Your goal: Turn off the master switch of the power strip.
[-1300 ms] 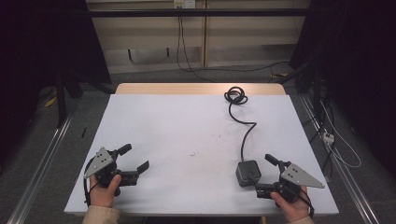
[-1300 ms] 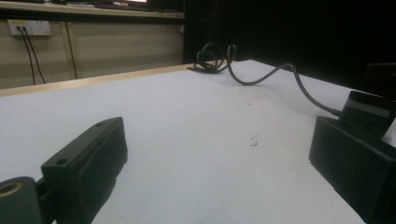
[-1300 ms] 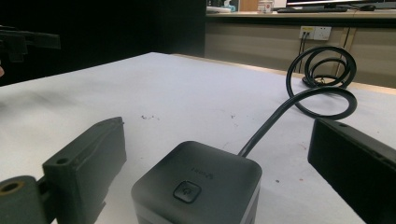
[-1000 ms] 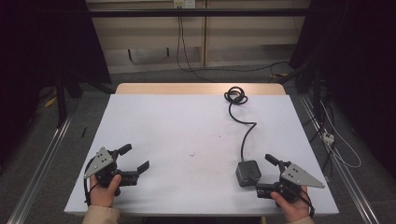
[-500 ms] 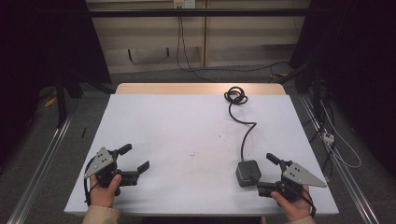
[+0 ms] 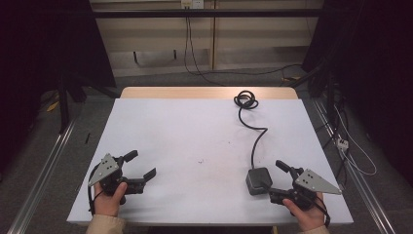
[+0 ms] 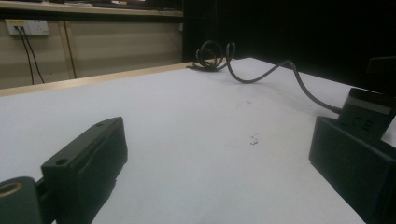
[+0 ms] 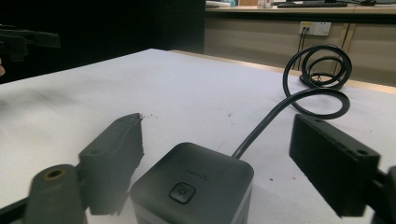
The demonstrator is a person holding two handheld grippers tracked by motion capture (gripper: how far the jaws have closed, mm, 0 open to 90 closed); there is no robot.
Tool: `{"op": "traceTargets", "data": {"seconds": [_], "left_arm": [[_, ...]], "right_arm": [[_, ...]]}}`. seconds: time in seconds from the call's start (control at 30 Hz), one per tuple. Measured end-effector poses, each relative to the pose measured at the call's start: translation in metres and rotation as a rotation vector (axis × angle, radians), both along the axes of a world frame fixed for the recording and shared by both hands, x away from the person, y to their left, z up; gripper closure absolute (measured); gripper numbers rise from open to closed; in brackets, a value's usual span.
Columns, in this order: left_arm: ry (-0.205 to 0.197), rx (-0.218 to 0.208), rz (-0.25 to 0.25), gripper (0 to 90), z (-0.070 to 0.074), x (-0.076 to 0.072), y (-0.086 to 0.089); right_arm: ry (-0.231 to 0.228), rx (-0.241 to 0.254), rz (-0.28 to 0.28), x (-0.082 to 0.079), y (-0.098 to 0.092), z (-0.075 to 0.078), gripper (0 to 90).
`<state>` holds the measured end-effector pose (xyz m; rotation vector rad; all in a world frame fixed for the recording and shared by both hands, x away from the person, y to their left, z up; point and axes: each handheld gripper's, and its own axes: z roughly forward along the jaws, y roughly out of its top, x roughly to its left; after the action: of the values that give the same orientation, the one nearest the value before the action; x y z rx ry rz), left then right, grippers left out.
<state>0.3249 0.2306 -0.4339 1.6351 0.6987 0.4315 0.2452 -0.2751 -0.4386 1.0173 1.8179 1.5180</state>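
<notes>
On the white bench (image 6: 195, 126), the dark power adapter (image 6: 258, 180) sits near the front right edge, its black cable (image 6: 253, 131) running back to a coil. The right hand-held gripper (image 6: 278, 178) has its jaws either side of the adapter, just closing, not yet pressing it. The left hand-held gripper (image 6: 141, 165) rests wide and empty at front left.

A dark grey, rounded-cornered cube-shaped power adapter (image 6: 258, 180) with a round button on its upward face sits flat at the near right of the white desk (image 6: 195, 141), its black cable (image 6: 255, 139) snaking toward the far edge and ending in a loose coil.
</notes>
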Motion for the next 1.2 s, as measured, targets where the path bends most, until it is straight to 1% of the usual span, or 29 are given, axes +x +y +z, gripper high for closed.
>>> {"op": "traceTargets", "data": {"seconds": [0.03, 0.13, 0.17, 0.23, 0.33, 0.4, 0.7, 0.73, 0.77, 0.83, 1.07, 1.2], "left_arm": [[0.001, 0.001, 0.0, 4.2, -0.0001, 0.0001, 0.0], [-0.002, 0.007, -0.003, 4.2, -0.0002, 0.0005, 0.0], [0.0, 0.002, -0.001, 4.2, -0.0003, 0.0003, -0.0004], [0.0, 0.0, -0.001, 4.2, -0.0002, 0.0002, -0.0007], [0.001, 0.002, -0.001, 4.2, -0.0003, 0.0004, -0.0006], [-0.001, 0.005, -0.002, 4.2, -0.0003, 0.0007, -0.0003], [0.001, 0.003, -0.001, 4.2, -0.0003, 0.0007, -0.0011], [0.001, 0.003, -0.002, 4.2, -0.0003, 0.0008, -0.0012], [0.001, 0.004, -0.001, 4.2, -0.0002, 0.0008, -0.0012], [0.001, 0.003, -0.001, 4.2, -0.0002, 0.0009, -0.0011], [0.004, 0.005, -0.003, 4.2, -0.0008, 0.0013, -0.0009], [0.006, 0.008, -0.004, 4.2, -0.0012, 0.0014, -0.0007]], "right_arm": [[0.006, -0.002, 0.009, 0.0003, -0.0007, 0.0006, 23.3], [0.01, -0.003, 0.014, 0.0008, -0.0016, 0.0013, 24.6], [0.015, 0.001, 0.019, 0.0009, -0.0024, 0.002, 27.5], [0.017, 0.004, 0.02, 0.0008, -0.0027, 0.0023, 28.6], [0.026, 0.006, 0.034, 0.0008, -0.0032, 0.0031, 34.1], [0.028, 0.006, 0.039, 0.0009, -0.0033, 0.0034, 35.2], [0.06, 0.018, 0.074, 0.0013, -0.0043, 0.0057, 49.0], [0.06, 0.018, 0.074, 0.0013, -0.0043, 0.0057, 49.0], [0.064, 0.019, 0.078, 0.0016, -0.0053, 0.0061, 52.2], [0.072, 0.023, 0.082, 0.0018, -0.006, 0.0063, 55.0], [0.09, 0.031, 0.089, 0.0024, -0.0067, 0.0058, 58.9], [0.097, 0.03, 0.097, 0.0041, -0.0071, 0.0048, 63.1]]}}
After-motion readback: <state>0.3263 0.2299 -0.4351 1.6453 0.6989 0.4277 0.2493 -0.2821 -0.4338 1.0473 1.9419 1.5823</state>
